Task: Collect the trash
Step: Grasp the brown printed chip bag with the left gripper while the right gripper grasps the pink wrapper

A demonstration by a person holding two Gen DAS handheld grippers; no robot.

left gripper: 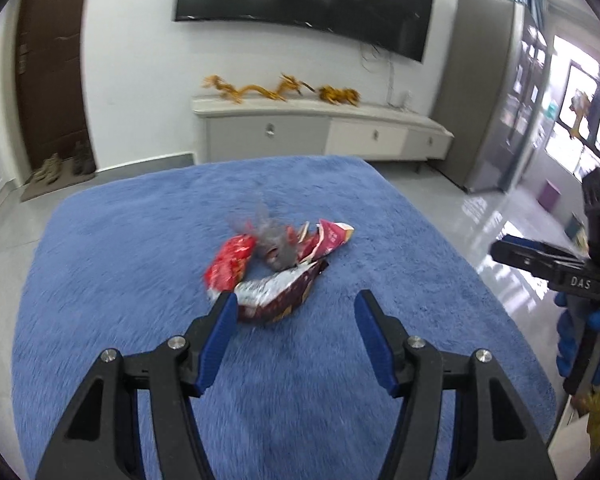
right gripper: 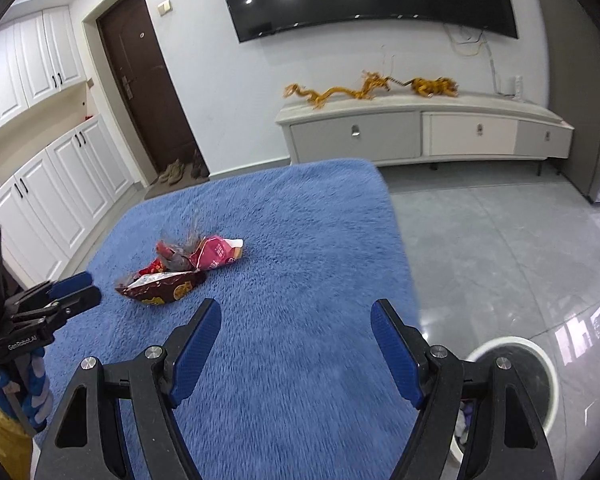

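Observation:
A pile of snack wrappers lies on the blue shaggy cover (left gripper: 140, 240): a dark red and silver bag (left gripper: 276, 292), a bright red bag (left gripper: 230, 264), a pink bag (left gripper: 328, 240) and a grey crumpled piece (left gripper: 274, 240). My left gripper (left gripper: 296, 300) is open and empty, just short of the dark red bag. My right gripper (right gripper: 296, 312) is open and empty, to the right of the pile (right gripper: 180, 268). A white trash bin (right gripper: 540, 384) with a black liner stands on the floor at the lower right, partly hidden by the right gripper.
The cover's right edge (right gripper: 400, 248) drops to a glossy grey tile floor (right gripper: 500, 240). A white TV cabinet (right gripper: 420, 132) with gold dragon ornaments stands against the far wall under a TV. White cupboards (right gripper: 40, 184) and a brown door are at the left.

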